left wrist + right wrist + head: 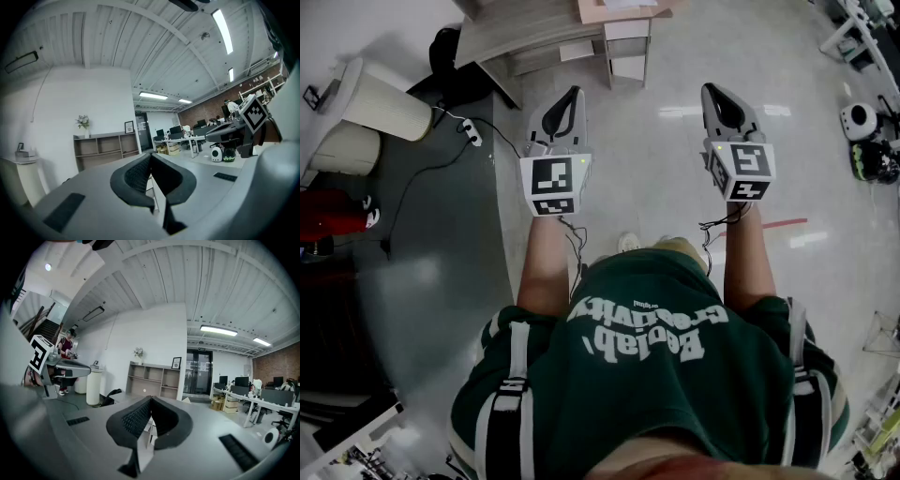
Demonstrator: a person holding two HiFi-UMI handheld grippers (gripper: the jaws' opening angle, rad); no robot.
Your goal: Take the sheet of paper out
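I stand on a pale glossy floor and hold both grippers out level in front of me. The left gripper [573,94] is shut with nothing between its black pads, and the left gripper view shows its tips meeting [151,157]. The right gripper [712,90] is also shut and empty, its tips touching [151,401]. A light wooden table [534,42] stands ahead at the top of the head view, with a tan cardboard thing [619,9] on it. I cannot make out a sheet of paper. Both grippers are well short of the table.
A white cylindrical bin [380,98] stands at the left, beside a dark grey floor patch [441,244] with a power strip [472,133] and cable. A low open shelf unit [152,380] lines the white wall. Office desks [183,139] stand farther off. A small white round device [860,120] sits at the right.
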